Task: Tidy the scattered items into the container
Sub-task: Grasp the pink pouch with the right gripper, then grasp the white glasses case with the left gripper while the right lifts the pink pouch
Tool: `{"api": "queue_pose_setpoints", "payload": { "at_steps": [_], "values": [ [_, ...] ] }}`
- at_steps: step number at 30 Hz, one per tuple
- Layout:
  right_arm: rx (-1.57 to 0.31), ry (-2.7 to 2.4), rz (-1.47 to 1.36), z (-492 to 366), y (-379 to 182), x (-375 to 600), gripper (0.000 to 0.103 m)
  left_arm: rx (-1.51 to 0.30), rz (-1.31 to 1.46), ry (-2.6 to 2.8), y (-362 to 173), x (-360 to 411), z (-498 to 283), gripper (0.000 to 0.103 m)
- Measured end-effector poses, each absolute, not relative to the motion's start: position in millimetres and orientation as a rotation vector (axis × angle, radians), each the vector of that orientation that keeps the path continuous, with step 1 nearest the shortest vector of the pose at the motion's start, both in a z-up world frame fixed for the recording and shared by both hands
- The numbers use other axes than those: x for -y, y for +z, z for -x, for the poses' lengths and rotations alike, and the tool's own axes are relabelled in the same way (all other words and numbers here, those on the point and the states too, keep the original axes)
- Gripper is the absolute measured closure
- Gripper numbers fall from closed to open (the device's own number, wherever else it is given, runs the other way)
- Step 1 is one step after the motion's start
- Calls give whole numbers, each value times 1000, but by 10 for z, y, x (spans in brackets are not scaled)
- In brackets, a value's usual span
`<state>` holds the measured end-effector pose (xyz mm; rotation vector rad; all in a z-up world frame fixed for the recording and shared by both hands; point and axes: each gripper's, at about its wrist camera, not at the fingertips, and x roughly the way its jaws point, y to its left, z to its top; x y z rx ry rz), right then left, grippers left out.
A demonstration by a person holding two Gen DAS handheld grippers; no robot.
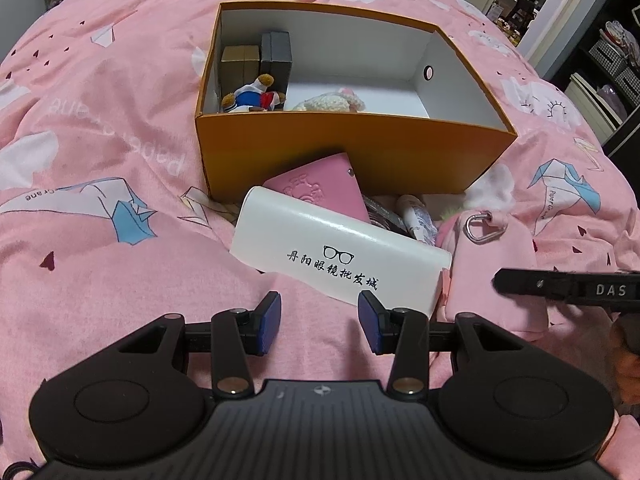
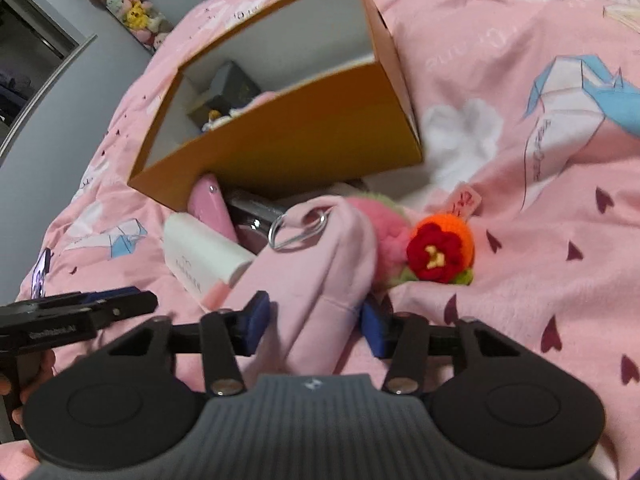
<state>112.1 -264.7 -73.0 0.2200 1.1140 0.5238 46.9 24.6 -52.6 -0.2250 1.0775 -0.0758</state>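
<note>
An open orange box sits on the pink bed and holds small boxes, a plush bear and a knitted toy. In front of it lie a white glasses case, a pink wallet, a pink pouch with a metal clip and a crocheted flower. My left gripper is open, just short of the glasses case. My right gripper is open, its fingers on either side of the pink pouch's near end.
The pink printed bedspread covers the whole surface. A tube and a dark flat item lie among the clutter by the box. A hanging plush column is by the wall; shelves stand at the right.
</note>
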Motion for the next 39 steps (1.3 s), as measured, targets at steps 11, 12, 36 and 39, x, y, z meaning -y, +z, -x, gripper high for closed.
{"api": "queue_pose_setpoints", "payload": {
  "at_steps": [11,12,36,39],
  "values": [
    [-862,514,12,-1107,-286,2620,68,-1113,478,-51,-635,-474,-590,53],
    [-852,516,40,-1114,-283,2592,68,-1113,503,-44,-640,-489,-613,53],
    [-768,666,307,-1126,-460,2117,70,-1155,474,46,-602,-114,-984,40],
    [-797,713,226,-1167,-446,2148,73,-1146,496,68,-592,-174,-940,40]
  ]
}}
